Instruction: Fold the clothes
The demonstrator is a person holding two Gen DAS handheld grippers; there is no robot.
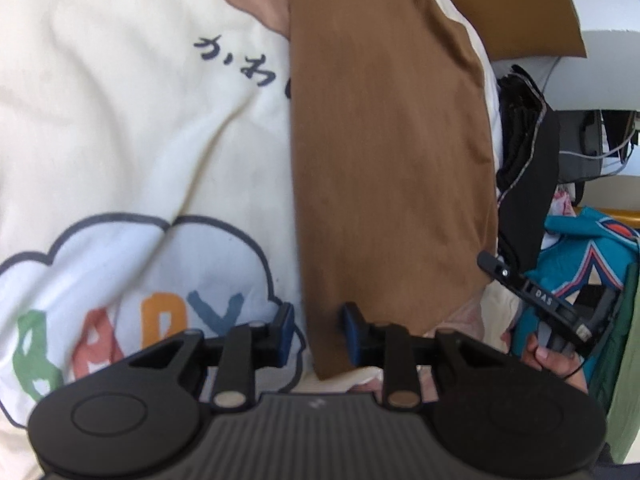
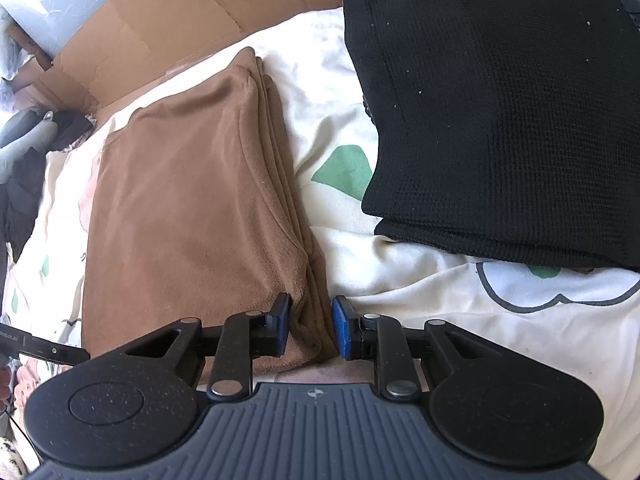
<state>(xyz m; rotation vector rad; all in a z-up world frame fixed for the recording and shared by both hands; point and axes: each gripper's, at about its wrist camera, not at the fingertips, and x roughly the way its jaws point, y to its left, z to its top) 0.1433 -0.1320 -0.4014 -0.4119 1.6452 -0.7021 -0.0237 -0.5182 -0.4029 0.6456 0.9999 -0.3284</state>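
Note:
A brown cloth (image 1: 384, 160), folded into a long flat stack, lies on a cream bedsheet (image 1: 120, 120) printed with a cloud and coloured letters. My left gripper (image 1: 318, 332) hovers at the near left edge of the stack. Its right pad is over the brown fabric, and a strip of sheet shows beside its left pad. In the right wrist view the brown cloth (image 2: 192, 200) shows its layered right edge. My right gripper (image 2: 312, 328) straddles that edge at the near corner, with both blue pads against the folds.
A folded black knit garment (image 2: 500, 120) lies on the bedsheet (image 2: 400, 280) to the right of the brown stack. Flattened cardboard (image 2: 160, 20) stands behind. Dark clothes (image 1: 524, 160) and a teal garment (image 1: 580, 248) pile up at the right, near a hand (image 1: 554, 360).

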